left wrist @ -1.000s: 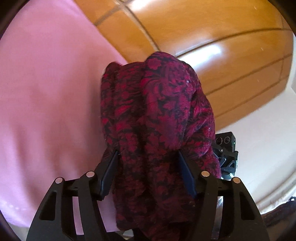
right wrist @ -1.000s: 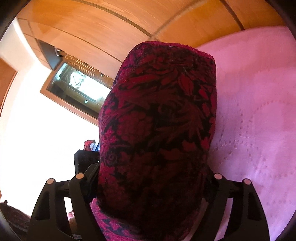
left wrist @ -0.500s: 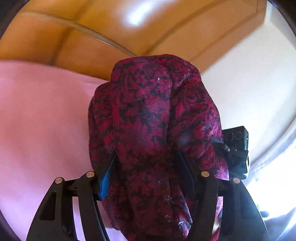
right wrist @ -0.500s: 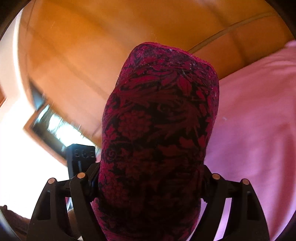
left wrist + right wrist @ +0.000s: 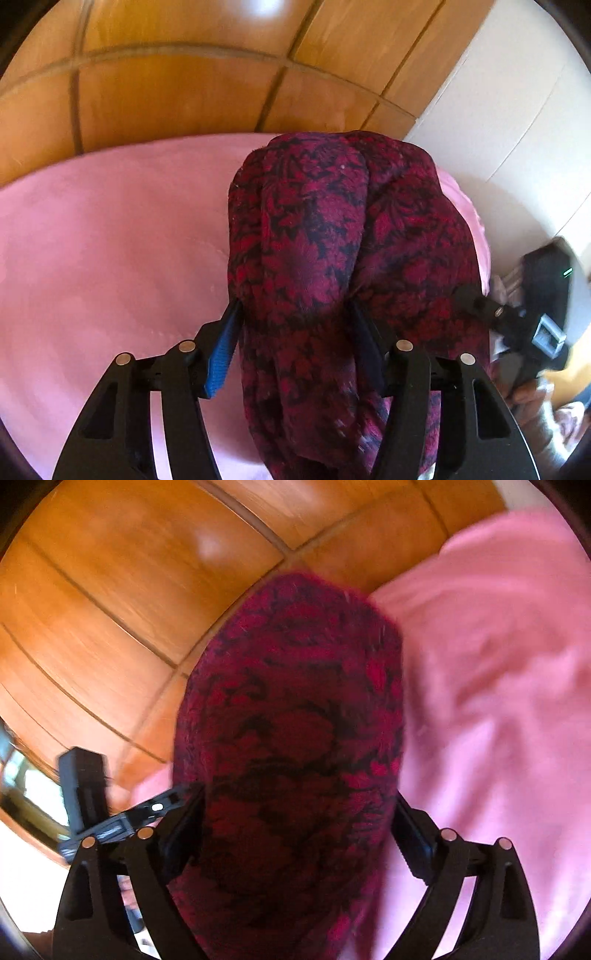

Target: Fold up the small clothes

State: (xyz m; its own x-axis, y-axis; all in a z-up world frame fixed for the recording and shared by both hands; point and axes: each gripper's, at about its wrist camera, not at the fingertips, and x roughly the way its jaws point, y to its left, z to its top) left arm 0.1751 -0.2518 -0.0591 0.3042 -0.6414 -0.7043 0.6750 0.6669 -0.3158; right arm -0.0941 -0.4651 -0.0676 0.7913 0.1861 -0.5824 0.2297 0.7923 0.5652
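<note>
Surroundings: glossy wooden panelling (image 5: 177,96) with dark seams stands behind a soft pink blanket (image 5: 103,251); a white wall (image 5: 517,110) lies to the right. The garment (image 5: 332,258), dark red with a black floral pattern and a fuzzy nap, is bunched and draped over both tools, blocking most of each forward view. The left gripper (image 5: 295,317) is clamped on its folds. The right gripper (image 5: 299,812) likewise pinches the cloth (image 5: 291,720); that view is blurred.
</note>
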